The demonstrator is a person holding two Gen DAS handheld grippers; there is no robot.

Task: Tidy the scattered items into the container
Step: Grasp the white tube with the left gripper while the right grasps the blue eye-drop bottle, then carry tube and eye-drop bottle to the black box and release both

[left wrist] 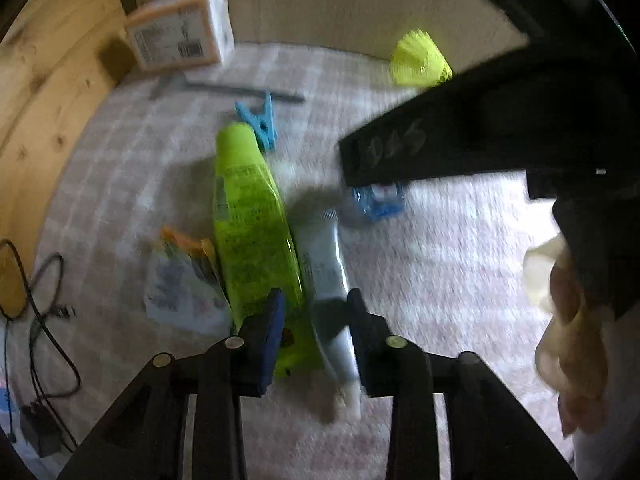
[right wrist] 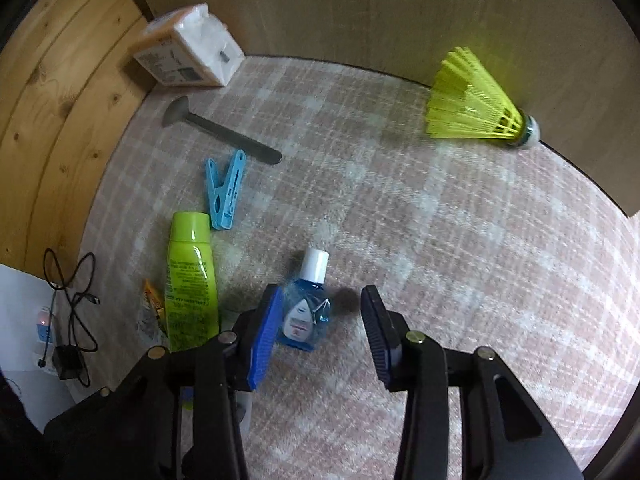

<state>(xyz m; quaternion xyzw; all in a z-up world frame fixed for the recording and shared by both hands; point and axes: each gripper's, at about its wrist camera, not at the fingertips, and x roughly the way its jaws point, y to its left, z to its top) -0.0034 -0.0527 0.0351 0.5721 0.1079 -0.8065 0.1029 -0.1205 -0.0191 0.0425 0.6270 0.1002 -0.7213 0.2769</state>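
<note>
We are finding the left tool (left wrist: 316,328) parted, its fingers straddling the lower ends of a green bottle (left wrist: 252,232) and a pale tube (left wrist: 328,280) lying side by side on the plaid tabletop (left wrist: 440,260); neither is clamped. A small packet (left wrist: 180,280) is lying just left of the bottle. The right tool (right wrist: 320,328) is also hanging open, with a small blue bottle (right wrist: 306,308) lying between its fingers, touching the left pad. Ahead of it we are noting a blue clothespin (right wrist: 224,192), a grey spoon (right wrist: 220,128), a tissue pack (right wrist: 188,46) and, far right, a yellow shuttlecock (right wrist: 476,100).
</note>
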